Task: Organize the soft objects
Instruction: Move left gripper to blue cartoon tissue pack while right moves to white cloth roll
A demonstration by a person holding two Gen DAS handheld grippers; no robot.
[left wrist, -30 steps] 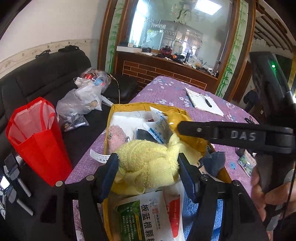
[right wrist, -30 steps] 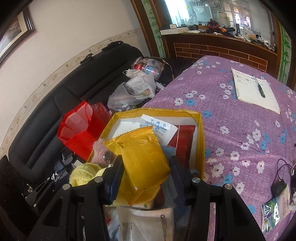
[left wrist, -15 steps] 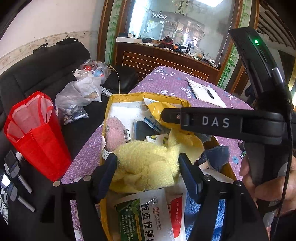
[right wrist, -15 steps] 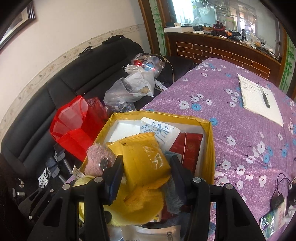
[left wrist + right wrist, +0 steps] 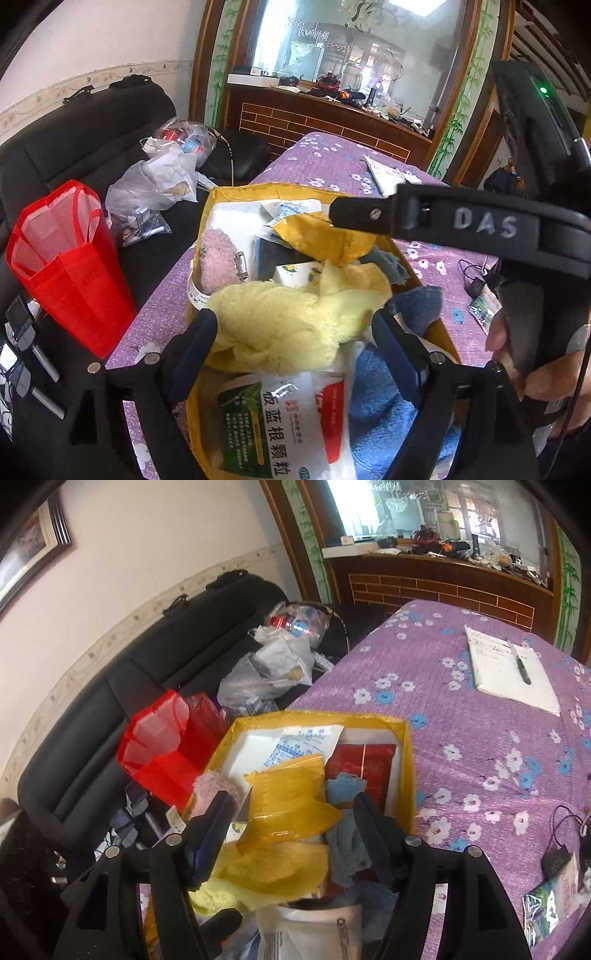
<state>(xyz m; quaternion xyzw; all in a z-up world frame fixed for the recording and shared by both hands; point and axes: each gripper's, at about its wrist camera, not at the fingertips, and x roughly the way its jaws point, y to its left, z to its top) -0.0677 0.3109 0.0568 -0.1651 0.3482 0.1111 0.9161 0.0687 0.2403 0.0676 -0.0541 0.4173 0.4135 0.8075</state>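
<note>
A yellow open box [image 5: 221, 195] on the purple floral tablecloth holds mixed things. My left gripper [image 5: 291, 325] is shut on a fluffy yellow towel [image 5: 291, 317] and holds it just above the box. My right gripper [image 5: 291, 812] is open; a yellow plastic packet [image 5: 288, 797] lies between its fingers, over the yellow towel [image 5: 273, 864]. In the left wrist view the right gripper's finger [image 5: 365, 218] rests on that packet [image 5: 321, 236]. A pink fuzzy thing [image 5: 218, 258], grey-blue cloths [image 5: 347, 834] and a blue towel [image 5: 380, 391] lie in the box.
A green-white medicine sachet [image 5: 273, 413] lies at the box's near end. A red bag [image 5: 66, 258] and clear plastic bags [image 5: 159, 177] sit on the black sofa to the left. A notepad with pen [image 5: 509, 668] lies far right on the table.
The right gripper has opened around the yellow packet, which has settled lower in the box. The left gripper still holds the yellow towel, which has spread out a little.
</note>
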